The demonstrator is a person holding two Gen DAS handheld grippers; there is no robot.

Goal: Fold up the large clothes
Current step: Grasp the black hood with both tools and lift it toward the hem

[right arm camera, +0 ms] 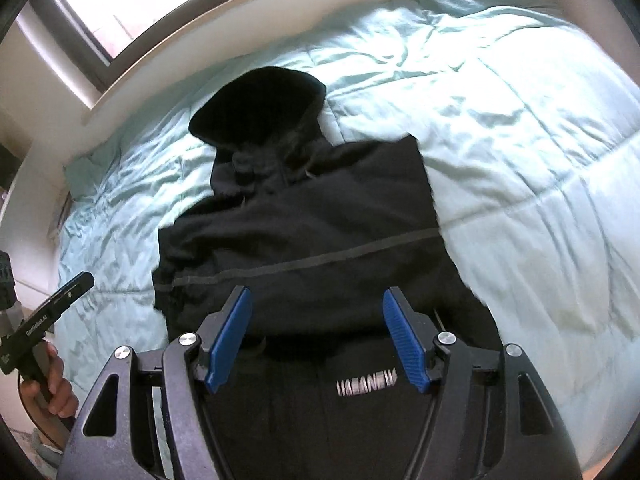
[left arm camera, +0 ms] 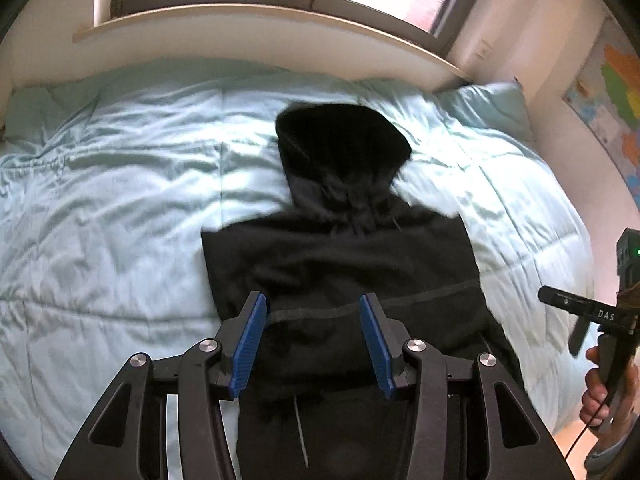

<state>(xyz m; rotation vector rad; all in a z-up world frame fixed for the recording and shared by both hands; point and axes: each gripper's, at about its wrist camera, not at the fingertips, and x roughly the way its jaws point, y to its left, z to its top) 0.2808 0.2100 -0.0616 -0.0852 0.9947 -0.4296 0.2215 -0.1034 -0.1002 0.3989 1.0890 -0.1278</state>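
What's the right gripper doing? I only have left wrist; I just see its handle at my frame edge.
Observer: The right gripper is open above the black hoodie, with no cloth pinched.
Operator: Any print on the fabric? None in my view.
Observer: Yes, white lettering on the black fabric nearest that camera; I can't tell if it belongs to the hoodie.
Operator: Left hand visible there?
Observer: Yes, the left hand is wrapped around a handle at the far left edge.

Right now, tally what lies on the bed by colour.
Black: 1, the hoodie
Pale blue: 2, the comforter and the pillow
Total: 3
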